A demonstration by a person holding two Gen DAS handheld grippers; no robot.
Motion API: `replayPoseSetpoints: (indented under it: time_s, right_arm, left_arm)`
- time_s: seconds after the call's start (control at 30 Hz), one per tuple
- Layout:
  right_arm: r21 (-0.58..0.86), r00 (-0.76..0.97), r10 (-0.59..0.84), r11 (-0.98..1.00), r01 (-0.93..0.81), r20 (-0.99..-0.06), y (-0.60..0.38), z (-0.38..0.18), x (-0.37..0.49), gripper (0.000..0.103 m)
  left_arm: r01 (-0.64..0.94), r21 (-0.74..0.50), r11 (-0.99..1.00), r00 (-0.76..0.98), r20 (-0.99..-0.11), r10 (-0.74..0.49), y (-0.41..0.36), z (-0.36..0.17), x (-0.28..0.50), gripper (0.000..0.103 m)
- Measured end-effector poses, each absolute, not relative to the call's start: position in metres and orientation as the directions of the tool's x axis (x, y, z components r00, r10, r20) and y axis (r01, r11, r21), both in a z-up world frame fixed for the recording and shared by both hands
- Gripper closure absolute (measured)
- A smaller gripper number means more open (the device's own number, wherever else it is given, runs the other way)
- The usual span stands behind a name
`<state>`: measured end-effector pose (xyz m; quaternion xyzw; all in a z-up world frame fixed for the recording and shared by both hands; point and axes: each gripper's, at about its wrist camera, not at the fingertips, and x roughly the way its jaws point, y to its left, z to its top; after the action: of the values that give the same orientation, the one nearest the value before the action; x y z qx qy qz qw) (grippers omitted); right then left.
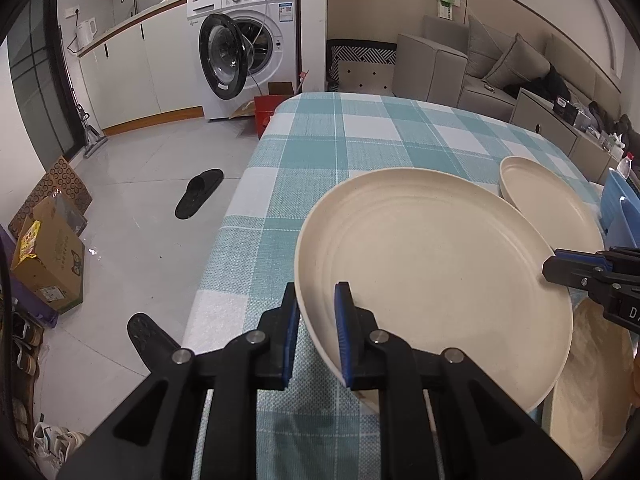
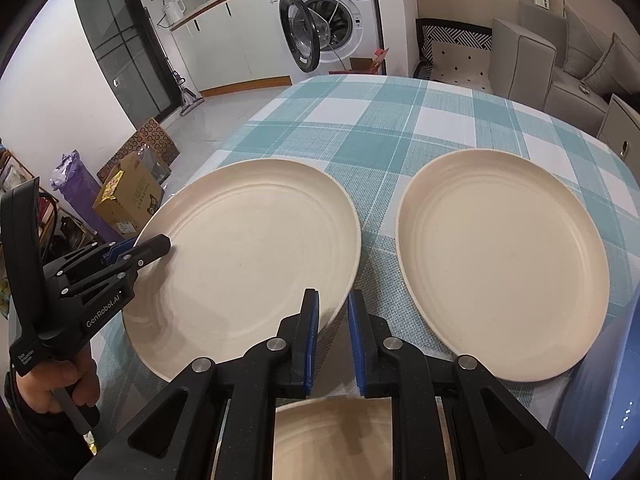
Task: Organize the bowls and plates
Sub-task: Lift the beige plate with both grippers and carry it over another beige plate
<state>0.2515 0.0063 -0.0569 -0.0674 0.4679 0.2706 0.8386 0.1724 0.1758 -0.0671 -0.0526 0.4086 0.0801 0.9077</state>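
A cream plate point(image 1: 432, 264) is pinched at its left rim by my left gripper point(image 1: 318, 336), which is shut on it and holds it tilted above the checked tablecloth; it also shows in the right wrist view point(image 2: 248, 256) with the left gripper point(image 2: 156, 246) on its rim. My right gripper point(image 2: 334, 340) has its jaws around the same plate's right rim with a small gap; it shows at the plate's edge in the left wrist view point(image 1: 560, 268). A second cream plate point(image 2: 500, 260) lies flat to the right point(image 1: 540, 192). A third cream dish point(image 2: 332, 436) lies below my right gripper.
The table point(image 1: 360, 140) has a teal and white checked cloth, with its left edge dropping to the tiled floor. A blue rack point(image 1: 624, 216) stands at the right edge point(image 2: 604, 400). A washing machine point(image 1: 248, 40), slippers point(image 1: 198, 198) and boxes point(image 1: 48, 256) are on the floor side.
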Motion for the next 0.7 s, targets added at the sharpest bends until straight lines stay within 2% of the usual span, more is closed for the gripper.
replayPoseSetpoints:
  time_s: [0.7]
  right_arm:
    - [0.133,0.496,0.421,0.846,-0.516,-0.76,-0.035,-0.013,0.21,0.088]
  left_arm:
    - [-0.159,0.004,0.987,0.722,-0.682,0.119,0.139,-0.02,0.145,0.088]
